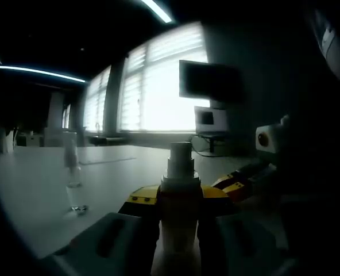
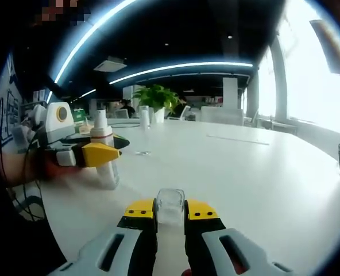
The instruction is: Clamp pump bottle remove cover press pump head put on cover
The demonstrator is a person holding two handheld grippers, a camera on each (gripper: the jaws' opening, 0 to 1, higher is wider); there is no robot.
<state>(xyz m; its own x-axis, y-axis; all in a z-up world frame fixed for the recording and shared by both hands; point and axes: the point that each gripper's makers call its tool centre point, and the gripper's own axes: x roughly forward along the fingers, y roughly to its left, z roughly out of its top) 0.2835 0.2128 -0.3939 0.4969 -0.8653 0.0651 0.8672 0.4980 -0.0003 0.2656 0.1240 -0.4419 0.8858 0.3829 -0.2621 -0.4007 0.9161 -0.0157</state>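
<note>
The pump bottle (image 1: 178, 230) stands upright between my left gripper's (image 1: 180, 198) yellow-tipped jaws, which are shut on its neck; its bare pump head (image 1: 180, 156) rises above them. My right gripper (image 1: 239, 183) comes in from the right, a little apart from the bottle. In the right gripper view, my right gripper (image 2: 170, 211) is shut on the small clear cover (image 2: 170, 206). To its left, the left gripper (image 2: 98, 152) holds the pump bottle (image 2: 104, 155) just above the white table (image 2: 244, 172).
A second small clear bottle (image 1: 72, 165) (image 2: 144, 119) stands alone farther out on the table. A potted plant (image 2: 157, 99) sits at the far side. A person's hand (image 2: 32, 167) holds the left gripper. Bright windows (image 1: 158, 86) and a monitor (image 1: 209, 80) lie beyond.
</note>
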